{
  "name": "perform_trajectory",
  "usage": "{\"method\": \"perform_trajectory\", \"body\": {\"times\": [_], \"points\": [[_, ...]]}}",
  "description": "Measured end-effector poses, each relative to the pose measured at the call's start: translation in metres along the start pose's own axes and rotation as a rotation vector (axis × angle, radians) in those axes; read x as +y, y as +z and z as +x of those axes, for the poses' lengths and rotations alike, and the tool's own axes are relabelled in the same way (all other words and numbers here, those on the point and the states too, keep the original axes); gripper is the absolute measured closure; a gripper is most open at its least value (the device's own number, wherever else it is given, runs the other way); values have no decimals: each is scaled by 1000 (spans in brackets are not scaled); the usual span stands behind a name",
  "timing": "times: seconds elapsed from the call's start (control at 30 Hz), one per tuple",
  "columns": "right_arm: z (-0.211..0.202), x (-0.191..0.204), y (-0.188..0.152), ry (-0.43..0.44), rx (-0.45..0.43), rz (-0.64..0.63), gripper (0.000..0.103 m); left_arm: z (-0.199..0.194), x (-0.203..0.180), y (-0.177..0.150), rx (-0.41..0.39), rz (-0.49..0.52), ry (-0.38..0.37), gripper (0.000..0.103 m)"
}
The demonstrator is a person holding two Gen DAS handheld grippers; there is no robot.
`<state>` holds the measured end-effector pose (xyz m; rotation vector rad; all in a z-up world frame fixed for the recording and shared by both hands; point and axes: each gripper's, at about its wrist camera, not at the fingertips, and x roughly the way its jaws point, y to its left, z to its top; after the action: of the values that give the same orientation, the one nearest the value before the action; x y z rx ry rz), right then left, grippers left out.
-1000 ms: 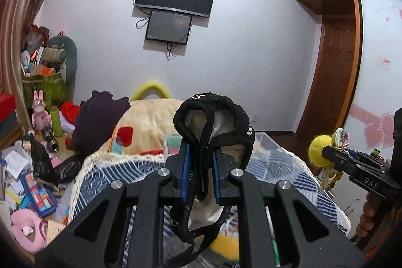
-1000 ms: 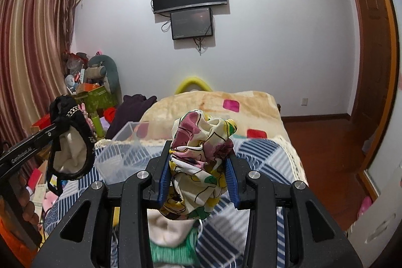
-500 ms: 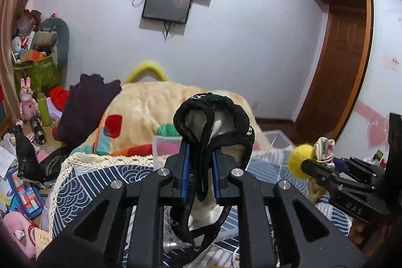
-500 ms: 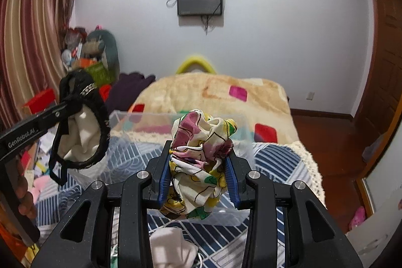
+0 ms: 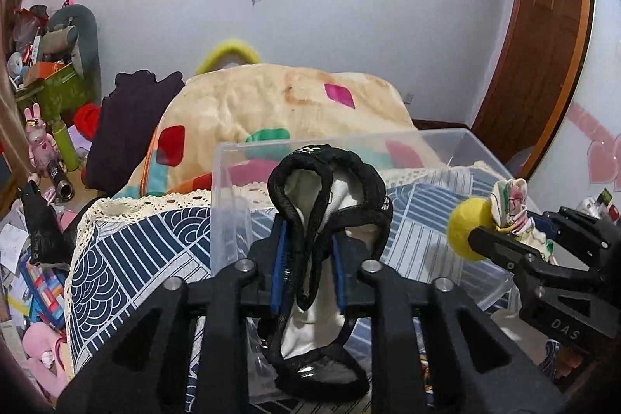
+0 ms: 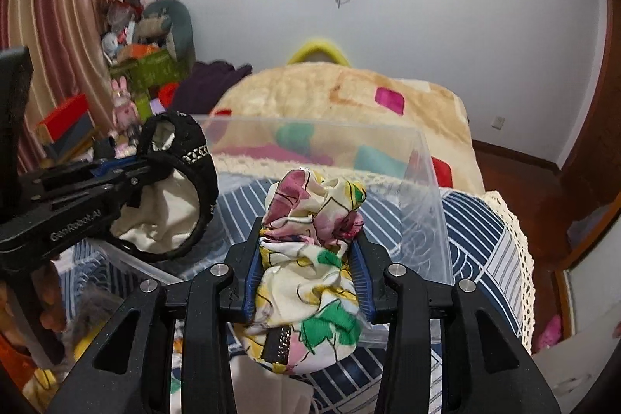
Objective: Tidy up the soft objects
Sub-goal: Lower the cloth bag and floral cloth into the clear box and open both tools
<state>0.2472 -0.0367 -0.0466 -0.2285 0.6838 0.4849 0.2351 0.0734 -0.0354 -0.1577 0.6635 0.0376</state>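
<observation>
While both grippers hang loaded over the bed, the left gripper has its blue pads pinched tight on a black-trimmed cream pouch, the black cord looping up above the fingertips and the cream body sagging down below them. Over on the other side, the right gripper is clamped on a bunched floral cloth, white with pink, green and yellow patches, bulging out over and under the pads, with a yellow pompom at its tip in the left wrist view.

Now the thing that matters: the clear plastic bin sits straight ahead of and just below both sets of fingers, open side up, its long axis running across in front of the left gripper. In the right wrist view, the floral cloth hangs right at the near wall, while the pouch hovers over the bin's left end. Neither looks clearly closer; both seem poised at the rim, so I'd judge a short push forward and a release drops each piece inside.

Beyond the bin, the patterned bedspread and the beige blanket stretch away.
</observation>
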Motion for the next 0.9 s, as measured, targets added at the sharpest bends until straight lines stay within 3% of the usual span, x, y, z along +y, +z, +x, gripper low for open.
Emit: {"method": "perform_trajectory", "body": {"times": [0.1, 0.27, 0.4, 0.5, 0.63, 0.9], "points": [[-2, 2, -2, -7, 2, -26, 58, -2, 0, -1, 2, 5, -6, 74], [-11, -4, -7, -8, -18, -20, 57, -17, -1, -1, -18, 22, -15, 66], [-18, -10, -9, 2, -29, 0, 57, -35, 0, -1, -50, 12, -29, 50], [-23, -14, -10, -10, -38, 6, 56, -47, -2, -1, -70, 4, -33, 44], [-28, -15, -10, -47, -47, 2, 35, -63, -3, -4, -78, 6, -50, 39], [-62, -15, -19, -56, -120, -10, 32, -91, -6, -28, -94, 15, -60, 21]]}}
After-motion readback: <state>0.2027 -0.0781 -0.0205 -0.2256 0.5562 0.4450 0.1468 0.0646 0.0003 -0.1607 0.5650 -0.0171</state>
